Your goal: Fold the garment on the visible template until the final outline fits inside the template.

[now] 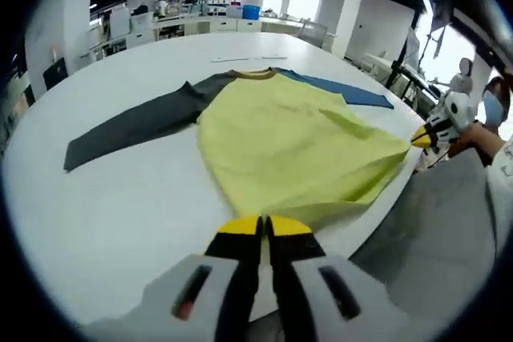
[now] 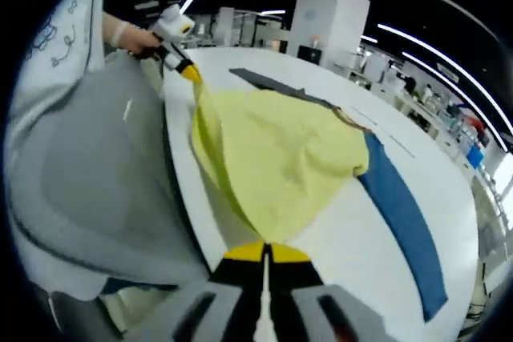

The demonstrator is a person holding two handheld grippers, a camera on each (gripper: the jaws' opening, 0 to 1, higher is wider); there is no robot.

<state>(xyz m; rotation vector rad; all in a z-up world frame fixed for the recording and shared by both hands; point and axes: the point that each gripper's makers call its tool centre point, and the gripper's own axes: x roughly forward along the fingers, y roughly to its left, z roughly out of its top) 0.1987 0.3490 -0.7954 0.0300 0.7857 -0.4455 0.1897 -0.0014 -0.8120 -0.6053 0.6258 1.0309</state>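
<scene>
A long-sleeved garment lies spread on a white round table (image 1: pixel 104 206). It has a yellow body (image 1: pixel 288 142), a dark grey sleeve (image 1: pixel 136 122), a blue sleeve (image 1: pixel 353 91) and a brown collar (image 1: pixel 255 74). My left gripper (image 1: pixel 263 226) is shut on the near hem of the yellow body. My right gripper (image 2: pixel 264 252) is shut on the other hem corner, where the yellow cloth (image 2: pixel 280 158) tapers into its jaws. The hem is pulled taut along the table edge between the two. Each gripper also appears in the other's view: the right gripper (image 1: pixel 433 130) and the left gripper (image 2: pixel 180 58).
The person's grey clothing (image 2: pixel 88 174) presses against the table edge (image 2: pixel 180 198) beside the hem, with a hand (image 2: pixel 128 36) on the left gripper. The blue sleeve (image 2: pixel 401 214) runs across bare table. Desks and a blue bin (image 1: pixel 251 12) stand far behind.
</scene>
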